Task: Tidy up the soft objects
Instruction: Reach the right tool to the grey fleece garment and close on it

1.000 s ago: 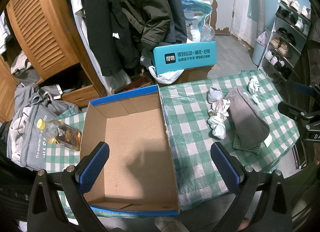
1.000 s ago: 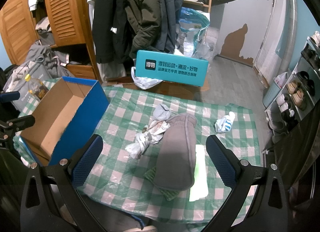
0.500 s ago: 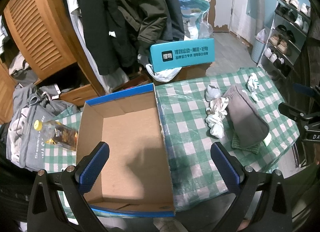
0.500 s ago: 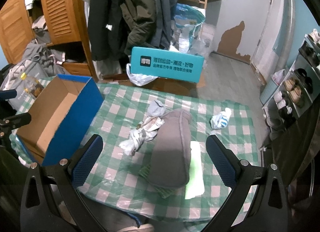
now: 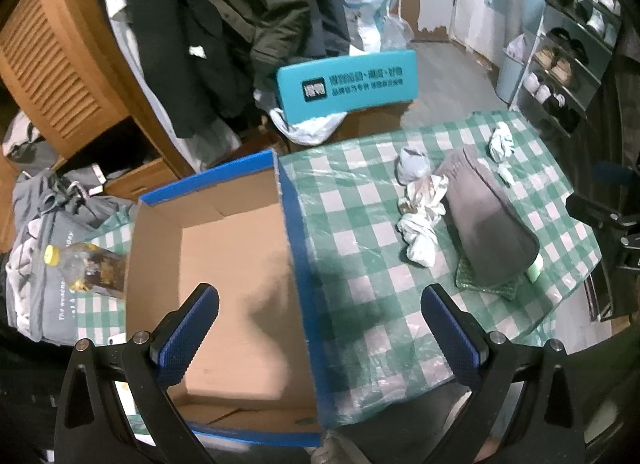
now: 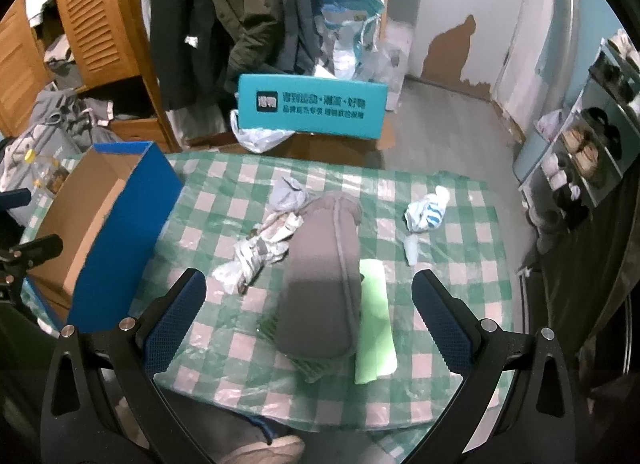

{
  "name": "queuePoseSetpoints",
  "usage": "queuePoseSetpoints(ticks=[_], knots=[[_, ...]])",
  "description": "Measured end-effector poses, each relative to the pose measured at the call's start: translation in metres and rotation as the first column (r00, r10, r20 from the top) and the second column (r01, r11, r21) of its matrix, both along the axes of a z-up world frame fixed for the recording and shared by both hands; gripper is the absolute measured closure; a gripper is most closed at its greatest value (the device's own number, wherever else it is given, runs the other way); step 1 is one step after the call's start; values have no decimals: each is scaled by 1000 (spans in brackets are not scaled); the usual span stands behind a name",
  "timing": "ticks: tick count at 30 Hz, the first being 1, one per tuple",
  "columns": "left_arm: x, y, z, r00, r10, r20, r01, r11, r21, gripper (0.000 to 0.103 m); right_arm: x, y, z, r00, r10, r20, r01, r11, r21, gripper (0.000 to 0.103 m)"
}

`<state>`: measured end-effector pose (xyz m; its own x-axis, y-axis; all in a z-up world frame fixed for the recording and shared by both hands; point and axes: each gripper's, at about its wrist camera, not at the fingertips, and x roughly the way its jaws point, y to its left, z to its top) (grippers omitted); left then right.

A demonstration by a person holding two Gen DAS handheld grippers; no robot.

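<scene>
**Cardboard waiting empty, soft pile untouched**

Cardboard first: the blue-edged box (image 5: pixel 224 264) sits at the left end of the worktop (image 6: pixel 460 264), open-topped and with nothing inside that I can see. My left tongs (image 5: pixel 318 334) hang over it, spread wide and holding nothing. My right tongs (image 6: pixel 308 314) hover over the soft things, equally wide and equally empty.

Biggest of the pile is the grey pouch-like bundle (image 6: pixel 324 276). It lies across a dark green cloth (image 6: pixel 312 370) and touches the pale green folded cloth (image 6: pixel 374 324) beside it. If I pinch the grey bundle at one end, I expect it to sag and drag those two along or off the worktop's near edge.

The crumpled white-and-grey rag (image 6: pixel 260 252) rests against the bundle's left flank, with a small grey balled sock (image 6: pixel 286 194) just behind it; a careless grab could catch both and drop one short of the box wall.

The striped sock ball (image 6: pixel 426 214) sits apart on the right, near the far edge, so a nudge might roll it off.
</scene>
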<state>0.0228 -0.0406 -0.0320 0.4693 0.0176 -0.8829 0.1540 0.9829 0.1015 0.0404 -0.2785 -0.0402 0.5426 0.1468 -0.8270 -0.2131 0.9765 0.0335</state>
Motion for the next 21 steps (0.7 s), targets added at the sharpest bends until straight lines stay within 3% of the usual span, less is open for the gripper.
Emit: queuePoseSetpoints(ticks=[21], knots=[[63,-54,-31,989,-68,-133,66,998,-19,1,54,-21,-37,978,-22,-209,22,1000,-3,2]])
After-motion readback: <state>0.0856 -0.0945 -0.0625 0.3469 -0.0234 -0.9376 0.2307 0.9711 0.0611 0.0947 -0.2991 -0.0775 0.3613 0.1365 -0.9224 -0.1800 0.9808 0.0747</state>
